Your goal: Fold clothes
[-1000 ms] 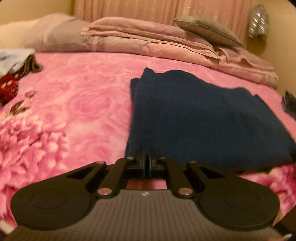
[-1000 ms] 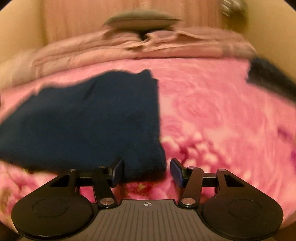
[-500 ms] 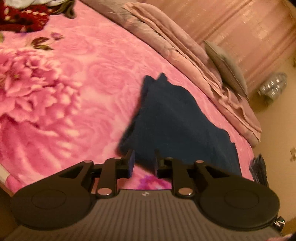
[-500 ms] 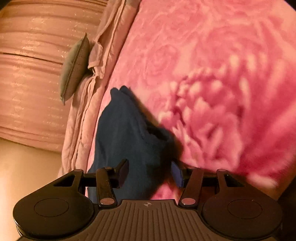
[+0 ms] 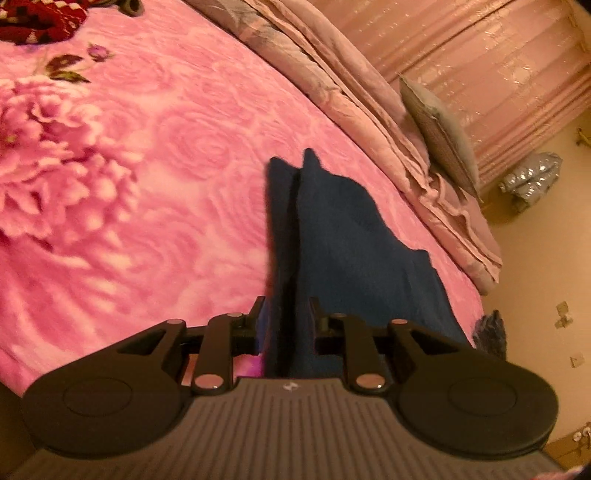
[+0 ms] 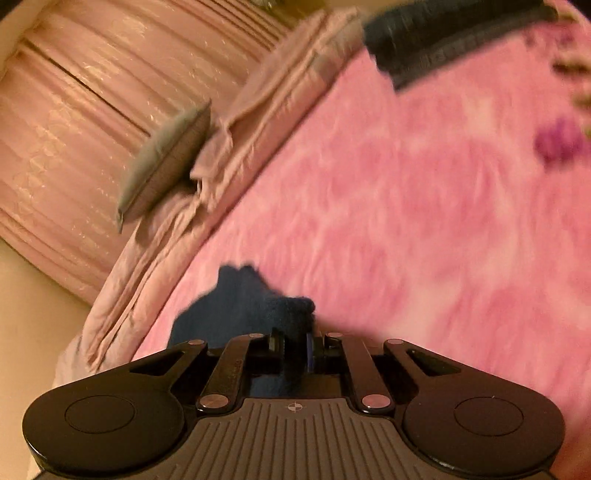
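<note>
A folded navy cloth (image 5: 351,229) lies on the pink flowered bed cover (image 5: 166,184). In the left wrist view its thick folded edge runs straight into my left gripper (image 5: 286,314). The layers fill the gap between the jaws, and the pads press on both sides. In the blurred right wrist view only the near corner of the navy cloth (image 6: 240,299) shows. My right gripper (image 6: 295,343) is closing tight on that corner, with its pads pinching the fabric. Both views are rolled, so the bed looks slanted.
Folded mauve bedding (image 5: 332,74) and a grey pillow (image 5: 439,133) line the bed's far side below a pink curtain. A red patterned garment (image 5: 40,18) lies at the far left. Another dark garment (image 6: 443,40) lies further along the bed. A silvery bundle (image 5: 532,177) stands by the wall.
Both grippers have rolled, tilting the views. The left jaws went from shut to spread around the thick fold. The right gripper has moved in, and its jaws went from open to clamped on the corner.
</note>
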